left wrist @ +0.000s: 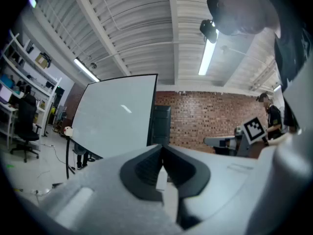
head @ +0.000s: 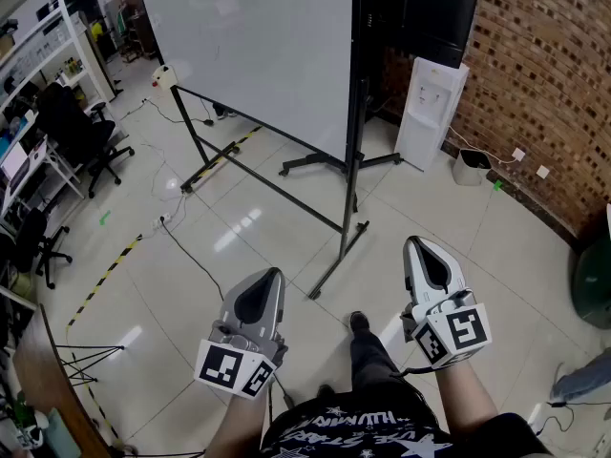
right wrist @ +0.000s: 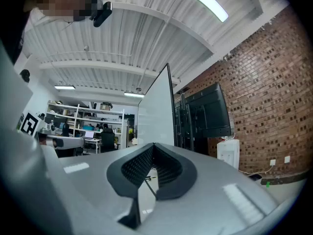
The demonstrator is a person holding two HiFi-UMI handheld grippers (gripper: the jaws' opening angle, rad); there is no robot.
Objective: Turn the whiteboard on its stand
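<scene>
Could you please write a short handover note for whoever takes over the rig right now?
Left gripper: shut, empty, held low in front of the body.
Right gripper: shut, empty, held low as well.
Whiteboard: upright on its stand, ahead across the tiled floor; neither gripper touches it.
Done: nothing yet, as far as the views show.
Left: step up, probably grip the board's edge, and turn it.

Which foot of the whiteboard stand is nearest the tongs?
The right-hand floor bar, under the post at the board's near edge. The other foot lies farther off, toward the desk chairs.
</scene>
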